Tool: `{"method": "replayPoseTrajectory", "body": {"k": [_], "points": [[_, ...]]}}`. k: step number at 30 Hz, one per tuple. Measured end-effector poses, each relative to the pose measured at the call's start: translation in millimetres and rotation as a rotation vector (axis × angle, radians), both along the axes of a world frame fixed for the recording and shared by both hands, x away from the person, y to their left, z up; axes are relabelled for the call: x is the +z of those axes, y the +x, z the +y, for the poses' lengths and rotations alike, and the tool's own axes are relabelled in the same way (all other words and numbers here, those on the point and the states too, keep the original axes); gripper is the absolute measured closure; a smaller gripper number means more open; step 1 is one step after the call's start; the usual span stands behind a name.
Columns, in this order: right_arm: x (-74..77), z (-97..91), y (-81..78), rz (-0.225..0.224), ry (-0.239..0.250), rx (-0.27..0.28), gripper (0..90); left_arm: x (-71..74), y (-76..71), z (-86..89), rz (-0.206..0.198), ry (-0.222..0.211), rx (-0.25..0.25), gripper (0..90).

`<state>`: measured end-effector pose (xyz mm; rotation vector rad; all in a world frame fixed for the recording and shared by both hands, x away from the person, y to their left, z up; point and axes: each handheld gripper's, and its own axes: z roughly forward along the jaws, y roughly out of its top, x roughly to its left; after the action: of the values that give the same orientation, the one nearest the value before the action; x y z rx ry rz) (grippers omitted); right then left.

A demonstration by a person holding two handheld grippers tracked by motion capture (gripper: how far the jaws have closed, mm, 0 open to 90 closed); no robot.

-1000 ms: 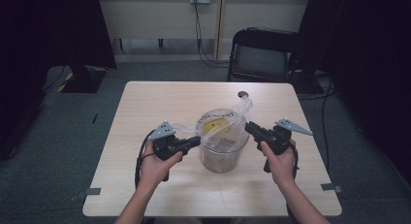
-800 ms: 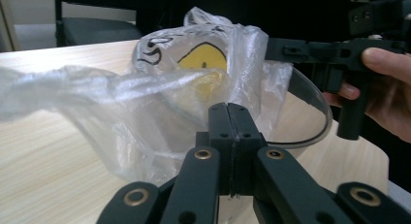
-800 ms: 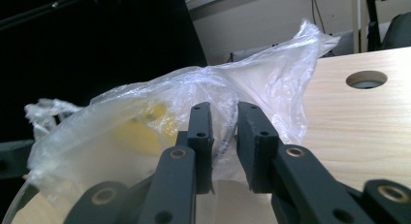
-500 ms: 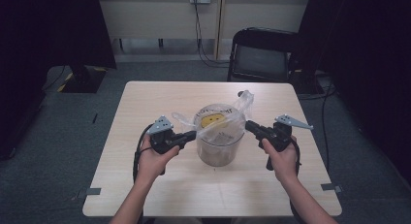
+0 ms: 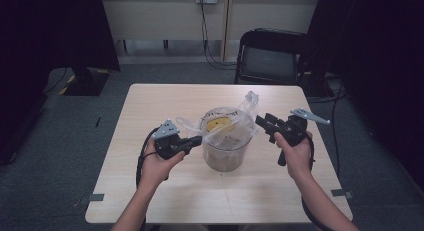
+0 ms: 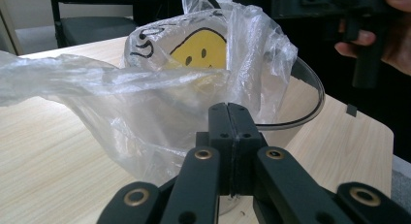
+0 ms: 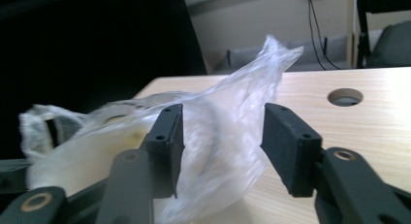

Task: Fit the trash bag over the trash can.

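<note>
While the clear plastic bucket (image 5: pixel 225 143) sits about mid-table (image 5: pixel 165 98), a touch toward the person's side, the thin plastic bag (image 5: pixel 235 122) lining it is what both grippers are busy with. The bag has a yellow smiley face printed on it (image 6: pixel 200 48), and its loose edges flop out over the bucket's rim on both sides.

Left gripper (image 5: pixel 192 141) is right up against the bucket's left side with its jaws pressed fully together; in the left gripper view they're sitting tight against the bag's film, and it looks like they've pinched a bit of it, though the film is hard to make out right at the tips.

Right gripper (image 5: pixel 262 122) hovers by the bucket's right rim. Its jaws have just been opening and now stand roughly half apart. In the right gripper view a twisted-up flap of bag (image 7: pixel 271 64) shows in the gap between them, but the pads aren't pressing on it.

Dark folding chair (image 5: pixel 272 56) is parked behind the far edge of the table, and there's a round cable hole (image 7: pixel 345 96) in the tabletop.
</note>
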<state>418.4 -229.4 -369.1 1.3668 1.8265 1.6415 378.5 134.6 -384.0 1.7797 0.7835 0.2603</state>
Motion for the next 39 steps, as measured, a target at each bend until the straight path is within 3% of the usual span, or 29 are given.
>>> {"method": "replayPoseTrajectory", "body": {"k": [3,5,9,14,17,20,22,27,31,36,39], "points": [[-0.8,0.9,15.8,0.019,-0.039,-0.018,46.8,-1.7,1.3,0.8,0.006,-0.012,-0.001,89.9],[-6.4,-1.6,26.8,0.05,-0.016,-0.034,45.7,-2.0,1.8,0.9,0.006,-0.011,-0.003,89.9],[-22.3,-2.1,39.7,0.115,0.038,-0.008,50.5,-0.5,2.0,0.1,0.004,-0.008,-0.01,89.9],[-34.3,-0.4,40.0,0.183,0.161,0.092,82.1,-0.7,1.9,-0.1,0.006,-0.012,-0.007,90.0],[-32.7,-0.5,36.0,0.186,0.168,0.124,90.0,-1.0,1.4,0.3,0.009,-0.023,-0.003,90.0],[-29.5,-1.2,31.6,0.153,0.13,0.131,90.0,-0.3,0.1,1.0,0.008,-0.027,-0.004,90.0],[-28.0,-5.2,21.7,0.108,0.085,0.135,90.0,1.0,-1.6,0.9,0.008,-0.033,-0.005,90.0],[-36.5,-5.8,10.5,0.085,0.006,0.143,90.0,0.5,-3.0,-3.3,0.004,-0.022,-0.011,90.0],[-44.0,-1.8,6.4,0.058,-0.071,0.141,90.0,-2.1,-5.9,-3.7,0.023,-0.013,-0.024,90.0],[-47.7,1.5,5.5,0.041,-0.103,0.139,90.0,-4.6,-7.5,-2.3,0.032,0.007,-0.029,90.0],[-47.4,1.7,5.1,0.041,-0.101,0.135,90.0,-6.3,-8.1,-0.7,0.033,-0.006,-0.021,90.0]]}}
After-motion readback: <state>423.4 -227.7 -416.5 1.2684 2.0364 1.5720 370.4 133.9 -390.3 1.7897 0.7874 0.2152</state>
